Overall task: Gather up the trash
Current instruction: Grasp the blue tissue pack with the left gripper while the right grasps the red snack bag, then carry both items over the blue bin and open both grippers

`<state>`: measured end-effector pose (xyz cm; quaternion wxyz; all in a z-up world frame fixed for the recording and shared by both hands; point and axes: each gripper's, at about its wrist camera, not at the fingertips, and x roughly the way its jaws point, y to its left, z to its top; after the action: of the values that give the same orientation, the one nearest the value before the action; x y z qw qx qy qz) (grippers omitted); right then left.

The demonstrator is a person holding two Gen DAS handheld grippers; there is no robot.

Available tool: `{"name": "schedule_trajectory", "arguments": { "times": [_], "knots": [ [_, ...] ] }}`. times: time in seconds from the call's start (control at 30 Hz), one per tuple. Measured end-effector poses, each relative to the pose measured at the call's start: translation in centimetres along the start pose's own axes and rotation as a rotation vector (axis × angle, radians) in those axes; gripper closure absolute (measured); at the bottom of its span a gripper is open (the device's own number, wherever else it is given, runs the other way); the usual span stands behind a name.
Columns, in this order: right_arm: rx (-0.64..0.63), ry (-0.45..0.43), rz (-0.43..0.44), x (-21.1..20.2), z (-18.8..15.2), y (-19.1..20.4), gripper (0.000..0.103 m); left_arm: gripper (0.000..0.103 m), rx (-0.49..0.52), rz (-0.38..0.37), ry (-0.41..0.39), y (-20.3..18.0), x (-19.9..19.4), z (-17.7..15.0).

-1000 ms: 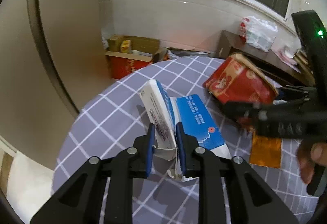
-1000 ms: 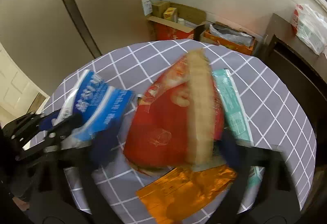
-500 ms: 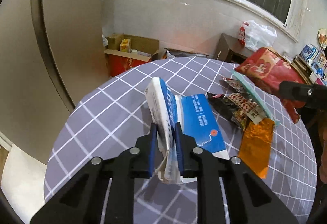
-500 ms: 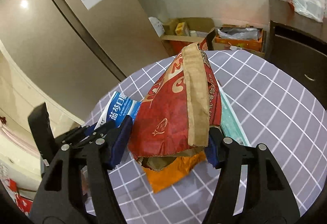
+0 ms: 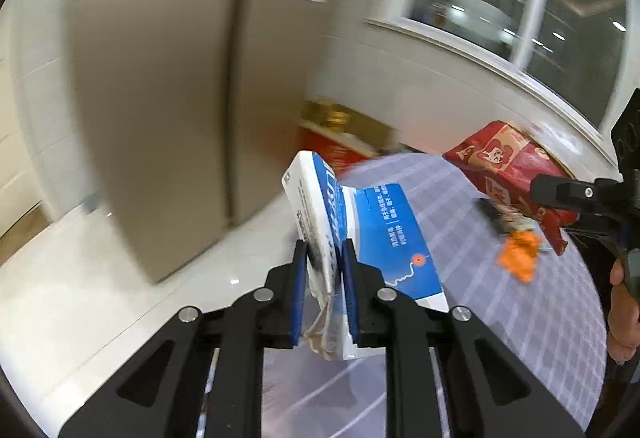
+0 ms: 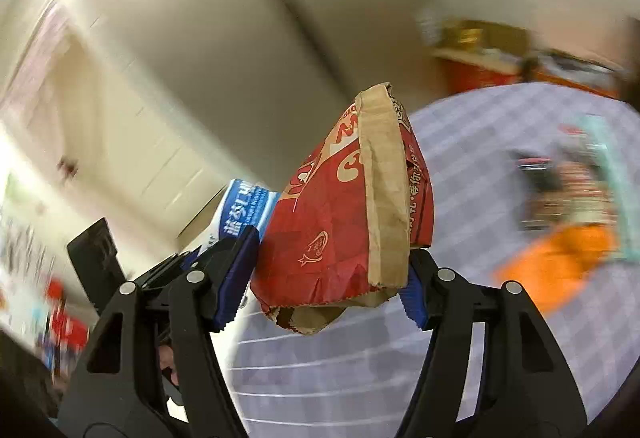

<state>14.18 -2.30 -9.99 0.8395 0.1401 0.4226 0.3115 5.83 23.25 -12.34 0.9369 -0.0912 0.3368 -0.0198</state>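
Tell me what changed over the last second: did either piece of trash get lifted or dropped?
Both got lifted off the checked table. The left gripper carried the blue-and-white carton out toward the table's edge, over the floor; the right gripper raised the red paper bag clear of the orange wrapper. Nothing was dropped; both grips held, and the wrappers stayed on the table.

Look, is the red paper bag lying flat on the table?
No, the red paper bag is lifted off the checked table, clamped between the right gripper pads.

Checked table [image 5: 500, 318] with orange wrapper [image 5: 520, 254]
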Motion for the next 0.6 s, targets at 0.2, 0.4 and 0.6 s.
{"name": "schedule_trajectory", "arguments": {
  "times": [0.2,0.4,0.6],
  "knots": [
    [-0.126,0.185,0.138,10.6,-2.4,10.3,0.04,0.087,-0.124,0.21,0.072,11.6,-4.1,-5.1],
    [-0.179,0.387,0.176,21.2,-6.1,17.0,0.039,0.087,-0.22,0.292,0.178,18.6,-3.2,-9.9],
    [-0.199,0.5,0.119,27.8,-8.1,18.8,0.039,0.087,-0.296,0.287,0.246,22.3,-0.4,-12.3]
  ]
}}
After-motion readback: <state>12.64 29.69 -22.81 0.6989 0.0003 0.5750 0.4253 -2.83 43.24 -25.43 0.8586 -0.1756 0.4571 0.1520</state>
